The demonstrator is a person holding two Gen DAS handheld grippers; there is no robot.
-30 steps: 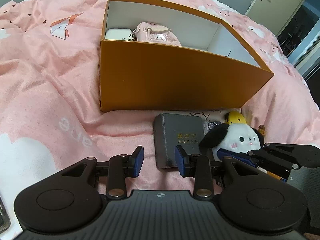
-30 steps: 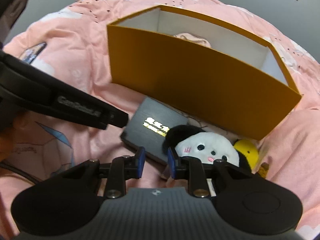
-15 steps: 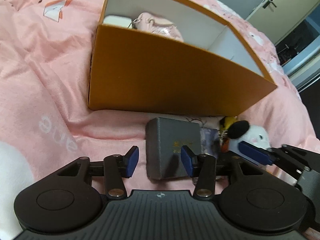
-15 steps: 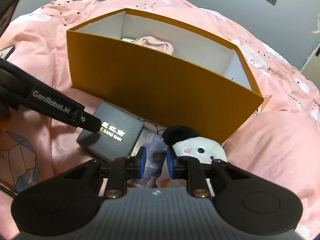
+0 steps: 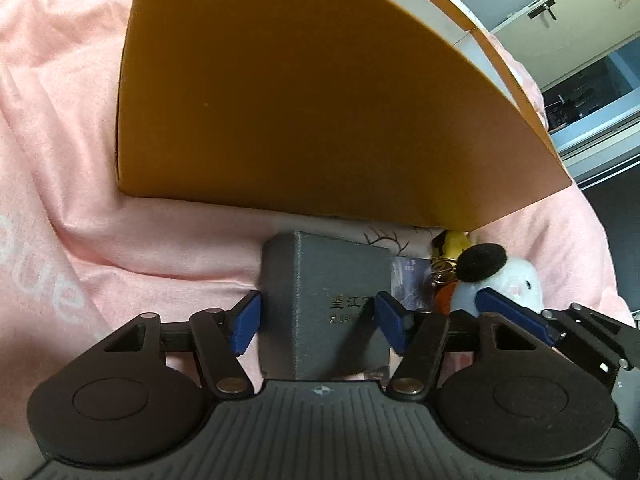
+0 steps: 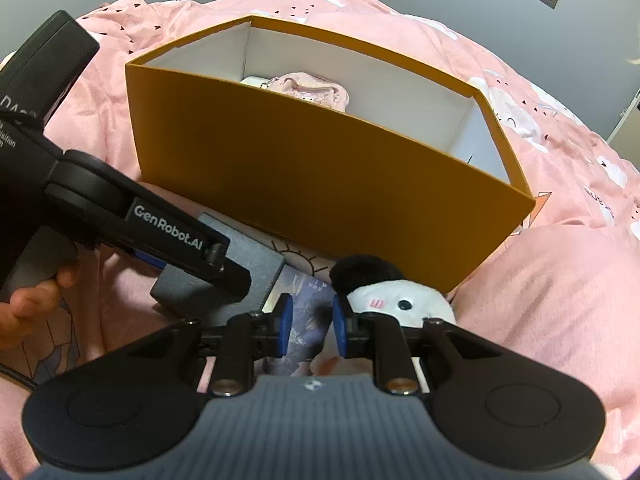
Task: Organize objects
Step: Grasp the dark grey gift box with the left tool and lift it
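A grey gift box with gold lettering [image 5: 326, 304] lies on the pink bedding in front of the orange box [image 5: 304, 108]. My left gripper [image 5: 318, 318] is open with its blue pads on either side of the grey box. It also shows in the right wrist view [image 6: 256, 262], partly under the left gripper's arm [image 6: 168, 236]. My right gripper [image 6: 307, 326] is open and narrow, above a dark printed card [image 6: 306, 316], beside a white plush with a black ear [image 6: 394, 300]. The plush also shows in the left wrist view [image 5: 500, 280].
The orange box [image 6: 320, 184] holds a pink pouch [image 6: 310, 90] and a white item at its far end. A yellow plush [image 5: 454, 242] and a keyring [image 5: 440, 276] lie by the white plush. Pink bedding [image 6: 568, 304] surrounds everything. A cabinet door [image 5: 568, 4] stands at the far right.
My left gripper has moved forward and down so its pads straddle the grey box. My right gripper has shifted right and opened a little beside the plush.
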